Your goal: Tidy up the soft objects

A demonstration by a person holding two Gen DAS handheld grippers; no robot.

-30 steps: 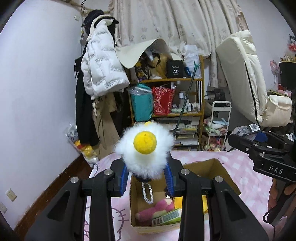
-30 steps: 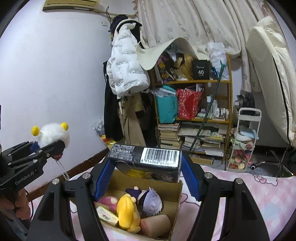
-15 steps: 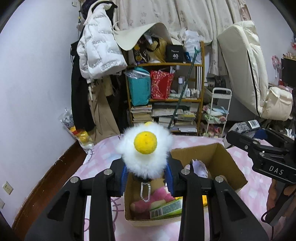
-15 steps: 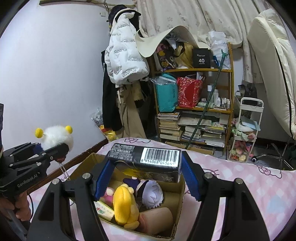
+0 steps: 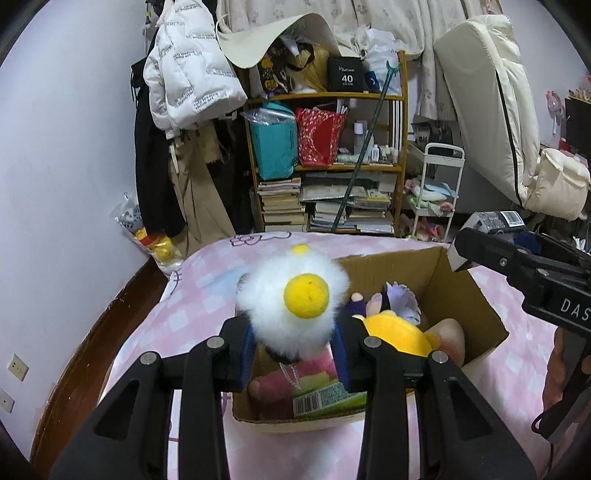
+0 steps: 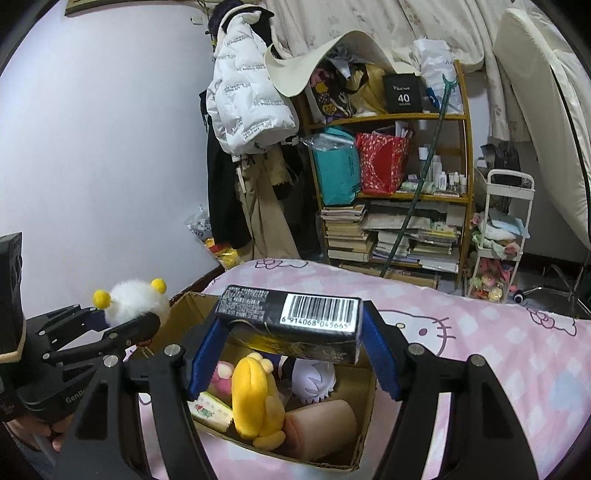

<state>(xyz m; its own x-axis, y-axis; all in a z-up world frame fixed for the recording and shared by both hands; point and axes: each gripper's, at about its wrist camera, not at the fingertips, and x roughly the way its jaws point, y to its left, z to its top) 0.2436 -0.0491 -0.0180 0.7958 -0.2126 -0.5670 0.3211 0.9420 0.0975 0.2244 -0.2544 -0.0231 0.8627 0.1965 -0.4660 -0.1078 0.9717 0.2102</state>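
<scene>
Cluttered bedroom, pale lilac walls. Back wall: patterned curtains (image 5: pixel 373 18), a wooden shelf unit (image 6: pixel 391 192) loaded with stacked books, a teal bag (image 5: pixel 275 142), a red bag (image 5: pixel 319 134) and a black box marked "40" (image 5: pixel 346 75). A wide-brimmed cream hat (image 6: pixel 314 61) overhangs the shelf top. Left of it, a white puffer jacket (image 5: pixel 188 74) hangs over dark and beige coats. Right of the shelf: a small white cart (image 5: pixel 434 184); a cream mattress (image 5: pixel 487 92) leans against the wall.

Work surface: a bed with a pink checked cartoon-cat sheet (image 6: pixel 461 332). An open cardboard box (image 5: pixel 476 306) sits on it, holding a yellow plush (image 6: pixel 255 395), a pink plush (image 5: pixel 291 380), a white-and-purple plush (image 6: pixel 314 376), a tan soft piece (image 6: pixel 325 424) and a green-labelled packet (image 5: pixel 325 397).

The left gripper (image 5: pixel 295 343) is over the near-left part of the box, blue pads pressed into the sides of a white fluffy pom-pom toy (image 5: pixel 291 295) with yellow balls; the jaws are just beginning to ease apart, fur still squeezed between them. A bead chain (image 5: pixel 291 373) dangles from the toy into the box.

The right gripper (image 6: pixel 291 354) hovers above the box, jaws spread wide and clamping a black barcoded carton (image 6: pixel 291 317) end to end. A hand (image 6: pixel 33 428) shows at the left edge of the right view.
</scene>
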